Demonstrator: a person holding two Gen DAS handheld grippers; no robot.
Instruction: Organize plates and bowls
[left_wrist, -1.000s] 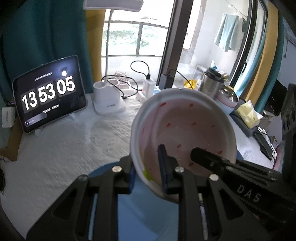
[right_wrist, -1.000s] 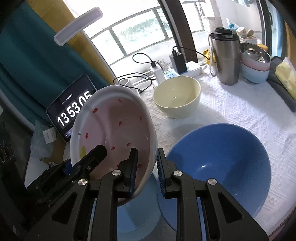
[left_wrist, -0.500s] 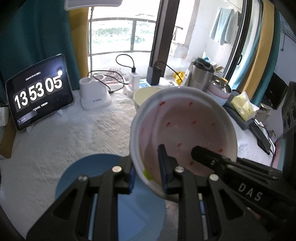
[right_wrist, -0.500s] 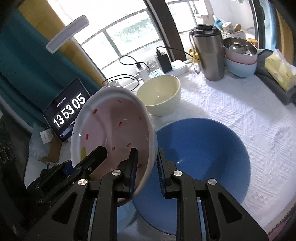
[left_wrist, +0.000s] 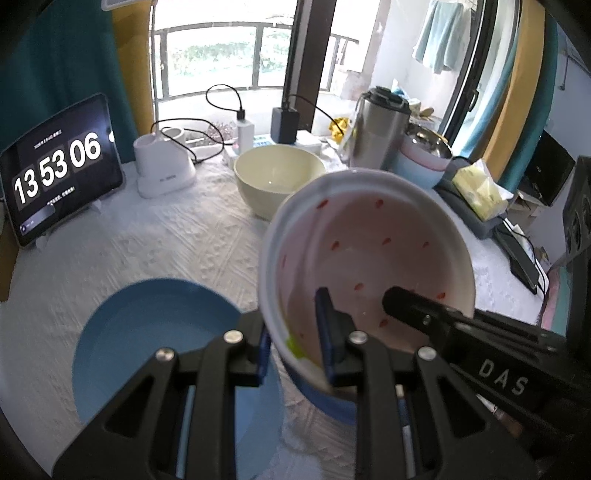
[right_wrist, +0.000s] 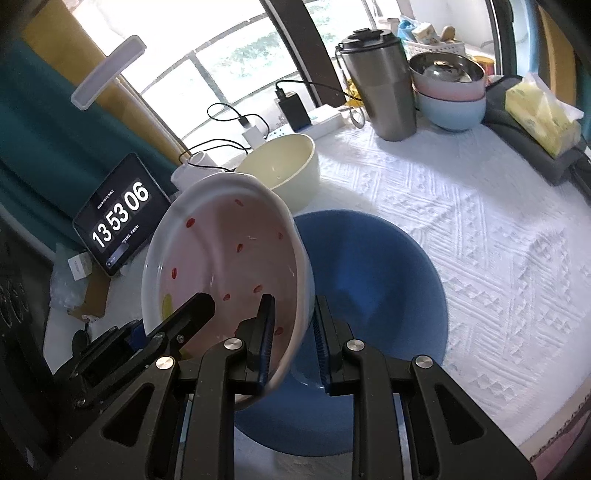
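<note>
While both grippers, left (left_wrist: 295, 347) and right (right_wrist: 293, 332), clamp the pink bowl (left_wrist: 369, 258), only the right view shows the blue bowl (right_wrist: 388, 288) whole.

White-clothed table (right_wrist: 461, 229) bears blue bowl (right_wrist: 369, 280), cream bowl (right_wrist: 291, 162).

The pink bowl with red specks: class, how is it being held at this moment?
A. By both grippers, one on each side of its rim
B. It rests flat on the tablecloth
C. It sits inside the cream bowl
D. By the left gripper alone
A: the left gripper and the right gripper each clamp the rim of the pink bowl, tilted above the blue bowl.
</note>
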